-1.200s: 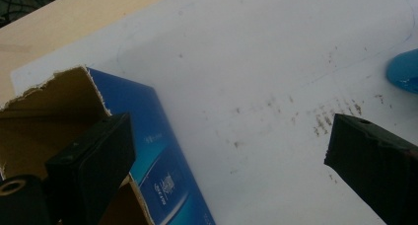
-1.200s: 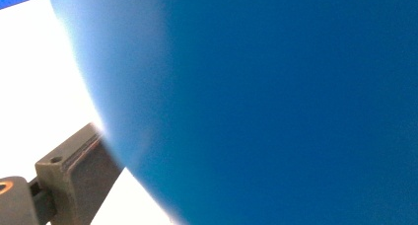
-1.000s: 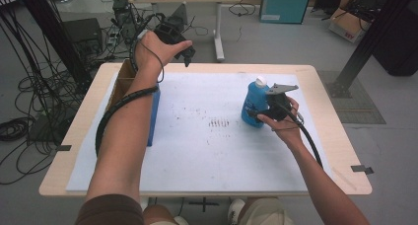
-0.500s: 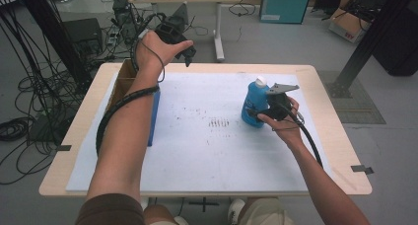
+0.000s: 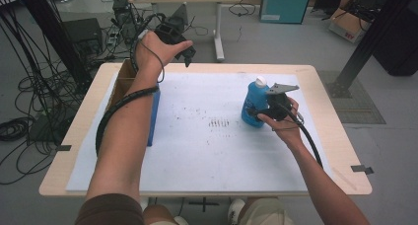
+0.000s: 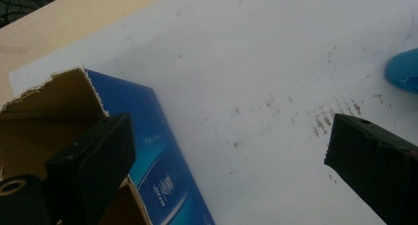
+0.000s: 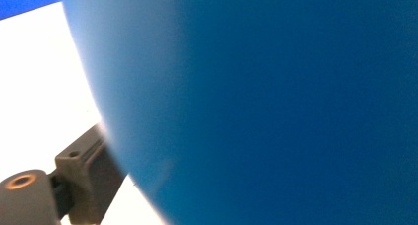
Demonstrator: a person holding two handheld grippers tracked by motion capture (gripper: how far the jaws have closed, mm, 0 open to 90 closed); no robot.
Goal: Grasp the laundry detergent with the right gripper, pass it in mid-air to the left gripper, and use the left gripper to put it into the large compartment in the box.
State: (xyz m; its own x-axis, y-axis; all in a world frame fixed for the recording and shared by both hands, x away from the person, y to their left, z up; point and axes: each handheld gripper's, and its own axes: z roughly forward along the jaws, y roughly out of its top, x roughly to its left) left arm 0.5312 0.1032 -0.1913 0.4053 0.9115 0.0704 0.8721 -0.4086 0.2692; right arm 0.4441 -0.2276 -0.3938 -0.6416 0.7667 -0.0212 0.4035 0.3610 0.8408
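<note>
Bottle | we see the blue bottle [image 5: 254, 102] upright on the white sheet [image 5: 207, 151], well right of the open carton [image 5: 123, 84] | right gripper [image 5: 256, 112] clamps the bottle | left gripper [image 5: 189, 55] raised beyond the carton, jaws spread wide, empty

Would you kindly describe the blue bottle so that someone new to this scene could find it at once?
Start from the white sheet covering the wooden table, then look to its right half, where the person's right hand holds the right tool. The blue bottle stands upright there with the tool against its side. Its white cap and rounded body set it apart from the flat blue box along the sheet's left edge.
</note>
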